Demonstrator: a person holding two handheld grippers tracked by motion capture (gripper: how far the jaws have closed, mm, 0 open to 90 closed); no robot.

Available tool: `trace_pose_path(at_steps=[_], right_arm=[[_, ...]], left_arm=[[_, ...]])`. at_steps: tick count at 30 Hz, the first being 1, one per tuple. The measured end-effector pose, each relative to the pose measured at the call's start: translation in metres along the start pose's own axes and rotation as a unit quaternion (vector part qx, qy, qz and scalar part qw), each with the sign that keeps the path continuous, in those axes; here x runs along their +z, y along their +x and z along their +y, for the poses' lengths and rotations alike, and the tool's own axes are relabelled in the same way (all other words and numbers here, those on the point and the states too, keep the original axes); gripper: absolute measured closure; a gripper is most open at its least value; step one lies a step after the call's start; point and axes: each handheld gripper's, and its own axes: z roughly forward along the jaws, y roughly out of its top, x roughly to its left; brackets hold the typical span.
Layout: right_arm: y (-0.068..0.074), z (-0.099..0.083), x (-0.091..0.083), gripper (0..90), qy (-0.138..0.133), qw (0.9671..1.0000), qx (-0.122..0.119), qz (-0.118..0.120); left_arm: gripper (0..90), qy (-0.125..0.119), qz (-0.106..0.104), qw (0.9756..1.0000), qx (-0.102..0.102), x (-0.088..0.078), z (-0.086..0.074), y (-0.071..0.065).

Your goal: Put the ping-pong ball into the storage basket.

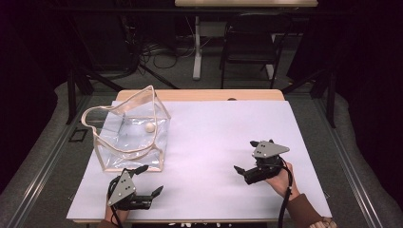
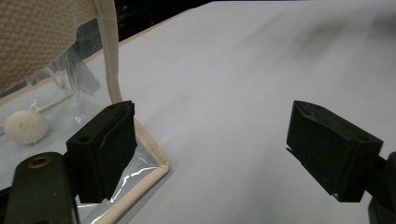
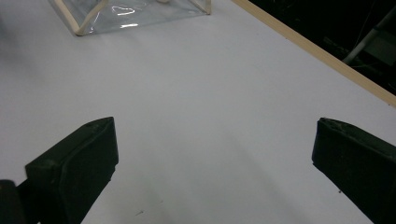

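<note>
A clear plastic bag (image 1: 130,137) with beige trim and handles stands at the table's left side, with a small white ball (image 1: 149,127) inside it. My left gripper (image 1: 149,180) rests open just in front of the bag's near corner; in the left gripper view that corner (image 2: 156,168) lies beside the left jaw and the ball (image 2: 25,126) shows through the plastic. My right gripper (image 1: 247,156) is open at the right of the table with nothing between its jaws. The right gripper view has the bag's base (image 3: 135,11) far ahead.
A white sheet (image 1: 218,137) covers the wooden table, whose far edge (image 3: 317,51) runs close to the right gripper's side. Behind the table stand a dark chair (image 1: 249,42) and a white table leg (image 1: 196,47) with cables on the floor.
</note>
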Motion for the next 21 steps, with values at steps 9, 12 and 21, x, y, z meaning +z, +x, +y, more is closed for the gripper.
trace_pose_path(at_steps=[9,12,21], right_arm=[[0.005,-0.019,0.0,0.0,0.006,1.0,0.002,0.002],[0.008,-0.026,0.001,0.0,0.006,1.0,0.001,0.003],[0.014,-0.04,-0.001,0.0,0.003,1.0,-0.003,0.0]], left_arm=[[16.2,0.001,-0.002,1.0,0.0,0.001,0.0,0.0],[16.2,0.001,-0.001,1.0,-0.001,0.001,0.0,0.0],[16.2,0.003,-0.001,1.0,0.0,0.001,0.0,0.0]])
